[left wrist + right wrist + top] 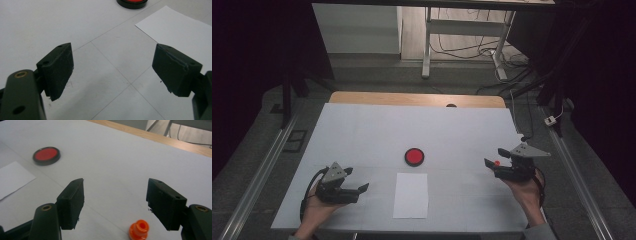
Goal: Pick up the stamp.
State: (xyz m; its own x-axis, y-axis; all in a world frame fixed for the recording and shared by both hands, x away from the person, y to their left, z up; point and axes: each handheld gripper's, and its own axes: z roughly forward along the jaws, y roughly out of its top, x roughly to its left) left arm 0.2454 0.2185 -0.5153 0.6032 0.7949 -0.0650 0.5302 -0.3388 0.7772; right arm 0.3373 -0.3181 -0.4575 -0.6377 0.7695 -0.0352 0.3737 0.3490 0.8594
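Observation:
A round red disc with a black rim [414, 156] lies at the middle of the white table cover [377, 130]; the disc [46, 155] is also in the right gripper view, and its edge [132, 3] in the left gripper view. A white paper sheet [411, 195] lies just in front of it. A small orange stopper-like piece [139, 229] stands on the cover between the right jaws, near their base. My right gripper [495, 159] is open around it without touching. My left gripper [357, 181] is open and empty at the front left.
The table's wooden far edge [417, 99] shows beyond the white cover. Metal rails [267, 165] run along both sides of the table. A desk frame and cables [472, 47] stand on the floor behind.

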